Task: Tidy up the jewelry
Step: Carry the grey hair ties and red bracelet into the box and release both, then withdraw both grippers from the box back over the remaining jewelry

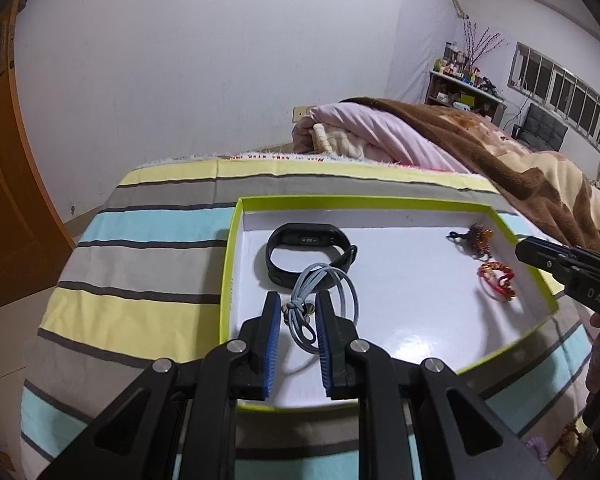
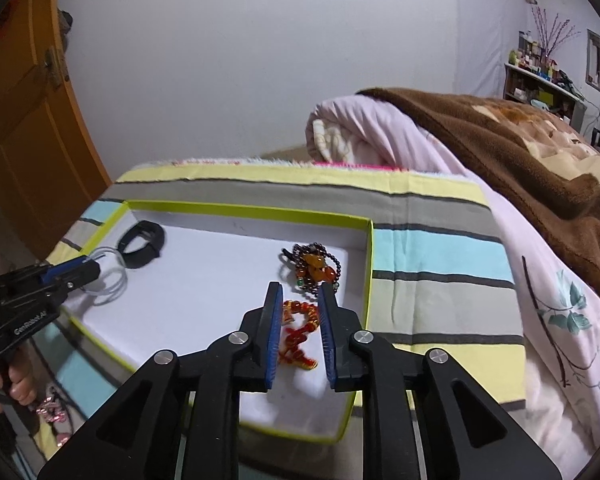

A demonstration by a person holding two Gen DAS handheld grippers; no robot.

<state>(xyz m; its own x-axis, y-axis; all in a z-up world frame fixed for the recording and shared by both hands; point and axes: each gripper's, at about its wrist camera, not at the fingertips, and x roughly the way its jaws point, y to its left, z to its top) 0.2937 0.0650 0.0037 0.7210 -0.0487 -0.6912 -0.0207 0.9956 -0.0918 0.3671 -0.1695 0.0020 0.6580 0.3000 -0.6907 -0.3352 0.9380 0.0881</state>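
Observation:
A shallow white tray with a lime-green rim (image 1: 230,264) (image 2: 368,264) lies on a striped bedspread. In it lie a black fitness band (image 1: 300,256) (image 2: 142,244), a grey-blue cord bracelet (image 1: 324,300) (image 2: 108,280), a dark bead bracelet with amber stones (image 1: 474,238) (image 2: 316,268) and a red-orange bead bracelet (image 1: 496,276) (image 2: 298,332). My left gripper (image 1: 298,304) is open, its blue pads either side of the cord bracelet. My right gripper (image 2: 300,292) is open, straddling the red-orange bracelet. Each gripper shows at the edge of the other's view.
The striped bedspread (image 1: 148,256) covers a bed corner. A rolled pink quilt (image 1: 364,132) and brown blanket (image 2: 520,152) lie behind and to the right. A wooden door (image 2: 24,120) stands at left. Pink trinkets (image 2: 54,410) lie near the front left.

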